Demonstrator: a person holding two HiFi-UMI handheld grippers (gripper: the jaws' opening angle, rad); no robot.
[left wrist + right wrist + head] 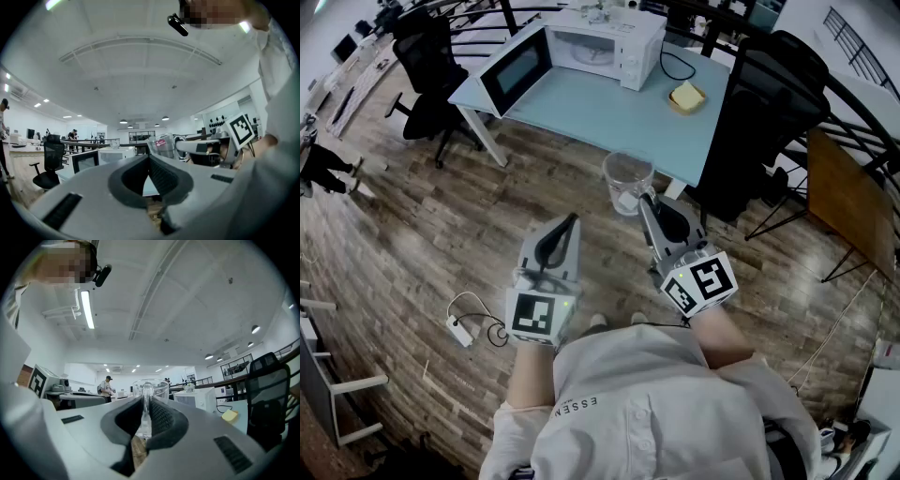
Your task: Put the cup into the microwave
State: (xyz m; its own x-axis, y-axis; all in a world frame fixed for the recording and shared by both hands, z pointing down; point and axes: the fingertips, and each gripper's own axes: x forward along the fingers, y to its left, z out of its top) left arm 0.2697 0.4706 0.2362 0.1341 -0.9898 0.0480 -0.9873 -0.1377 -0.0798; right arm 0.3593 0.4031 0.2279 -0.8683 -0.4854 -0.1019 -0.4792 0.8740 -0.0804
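Note:
A clear plastic cup (627, 181) hangs in the air in front of the table edge, upright. My right gripper (646, 203) is shut on it from the near side. In the right gripper view a thin clear part of the cup (150, 389) is pinched between the pads. My left gripper (572, 221) stands beside it on the left, shut and empty, its tips meeting (149, 157). The white microwave (602, 45) sits at the back of the light blue table (609, 117), its door (516, 70) swung open to the left. The left gripper view also shows the cup (163, 145).
A yellow sponge (686, 97) lies on the table right of the microwave. Black office chairs stand at the table's left (427, 56) and right (759, 103). A white power strip with cable (459, 330) lies on the wooden floor at my left.

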